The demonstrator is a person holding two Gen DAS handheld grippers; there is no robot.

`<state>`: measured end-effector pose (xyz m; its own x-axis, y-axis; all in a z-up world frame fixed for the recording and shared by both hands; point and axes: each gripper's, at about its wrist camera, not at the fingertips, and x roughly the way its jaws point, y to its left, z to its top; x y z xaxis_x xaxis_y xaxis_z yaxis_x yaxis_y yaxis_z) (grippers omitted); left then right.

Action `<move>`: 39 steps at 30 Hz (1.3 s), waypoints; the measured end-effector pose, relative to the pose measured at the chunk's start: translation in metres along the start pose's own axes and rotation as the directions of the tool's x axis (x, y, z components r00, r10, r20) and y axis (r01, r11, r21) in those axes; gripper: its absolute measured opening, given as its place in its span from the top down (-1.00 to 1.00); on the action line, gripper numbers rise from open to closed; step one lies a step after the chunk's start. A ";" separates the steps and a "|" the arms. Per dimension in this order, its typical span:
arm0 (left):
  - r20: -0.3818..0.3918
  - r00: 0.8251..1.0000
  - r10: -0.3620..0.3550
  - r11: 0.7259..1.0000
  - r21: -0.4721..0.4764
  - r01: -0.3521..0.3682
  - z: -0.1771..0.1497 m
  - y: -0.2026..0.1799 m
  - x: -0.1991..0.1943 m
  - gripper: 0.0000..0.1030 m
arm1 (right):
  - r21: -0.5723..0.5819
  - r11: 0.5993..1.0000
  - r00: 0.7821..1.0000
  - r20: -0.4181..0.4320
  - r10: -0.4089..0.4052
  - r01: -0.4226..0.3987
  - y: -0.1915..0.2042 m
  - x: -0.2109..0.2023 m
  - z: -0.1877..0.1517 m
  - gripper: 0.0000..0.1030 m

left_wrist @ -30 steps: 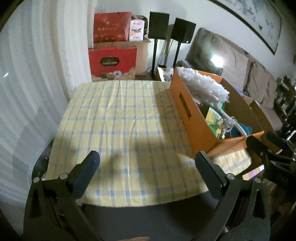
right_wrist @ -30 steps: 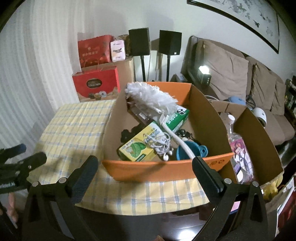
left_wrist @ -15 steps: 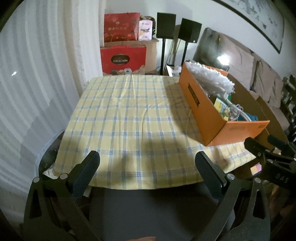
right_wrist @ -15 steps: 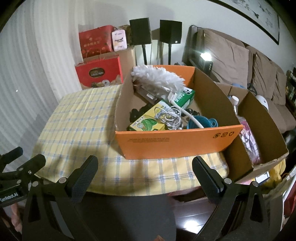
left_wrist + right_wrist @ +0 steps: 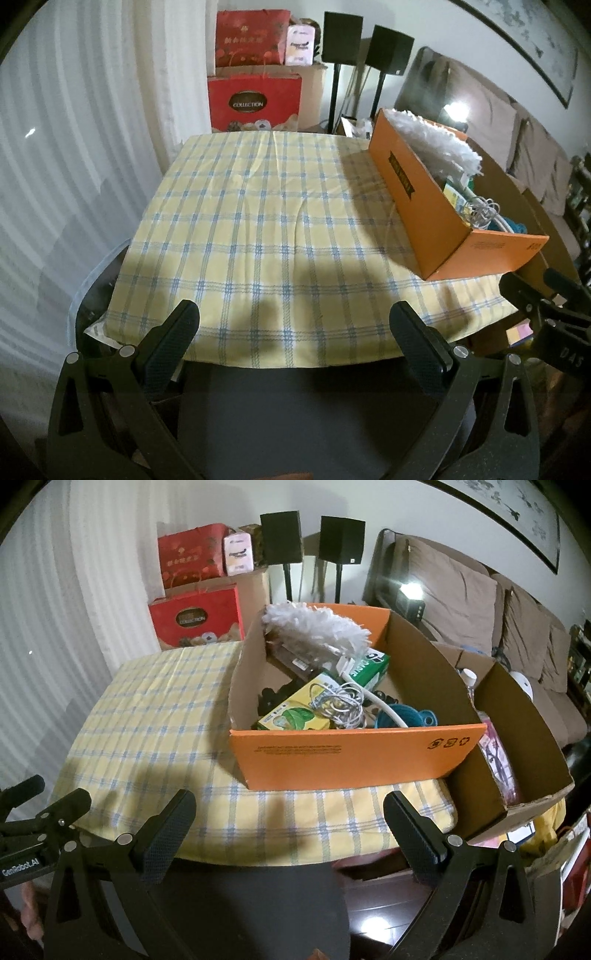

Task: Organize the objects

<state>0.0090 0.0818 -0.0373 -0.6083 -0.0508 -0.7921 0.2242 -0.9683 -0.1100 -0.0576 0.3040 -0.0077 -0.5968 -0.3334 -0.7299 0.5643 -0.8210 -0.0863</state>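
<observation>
A table under a yellow-and-blue checked tablecloth fills the middle of the left wrist view. An orange cardboard box stands on the cloth at centre frame in the right wrist view, and at the right edge of the left wrist view. A brown cardboard box sits just beside it, lower right. Inside the orange box, a white fluffy duster lies along the upper part, a yellow-green carton sits lower left with a tangle of white cable on it, and a teal funnel rests lower right. The left gripper and the right gripper both hover at the bottom of their frames, fingers spread wide, holding nothing.
</observation>
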 end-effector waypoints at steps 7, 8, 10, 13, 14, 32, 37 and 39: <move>-0.011 1.000 -0.008 1.000 -0.026 0.008 0.001 0.007 0.004 -0.99 | -0.001 1.000 1.000 0.001 0.001 -0.001 0.005 0.002 -0.002 -1.00; -0.012 1.000 -0.010 0.999 -0.031 0.009 0.000 0.008 0.004 -0.99 | 0.000 1.000 1.000 0.001 0.002 -0.002 0.005 0.002 -0.002 -1.00; -0.012 1.000 -0.010 0.999 -0.039 0.009 0.000 0.011 0.004 -1.00 | -0.003 1.000 1.000 0.000 0.003 -0.003 0.006 0.003 -0.003 -1.00; -0.011 1.000 -0.013 0.999 -0.042 0.013 0.000 0.012 0.004 -1.00 | -0.005 1.000 1.000 0.000 0.007 -0.007 0.008 0.003 -0.003 -1.00; -0.012 1.000 -0.016 0.999 -0.043 0.015 0.000 0.012 0.004 -1.00 | -0.005 1.000 1.000 -0.001 0.008 -0.008 0.008 0.003 -0.002 -1.00; -0.021 1.000 -0.021 0.999 -0.047 0.020 0.000 0.012 0.005 -0.99 | -0.002 1.000 1.000 0.004 -0.001 0.001 0.007 0.001 -0.002 -1.00; -0.021 1.000 -0.017 0.999 -0.039 0.016 -0.002 0.010 0.005 -0.99 | 0.001 1.000 1.000 0.009 0.000 0.000 0.007 0.000 -0.002 -1.00; -0.019 1.000 -0.020 0.999 -0.038 0.019 -0.002 0.010 0.005 -0.99 | 0.002 1.000 1.000 0.010 0.001 -0.001 0.007 0.000 -0.002 -1.00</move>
<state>0.0097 0.0728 -0.0435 -0.5982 -0.0267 -0.8009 0.2413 -0.9591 -0.1482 -0.0521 0.2991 -0.0093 -0.6018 -0.3391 -0.7231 0.5641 -0.8214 -0.0842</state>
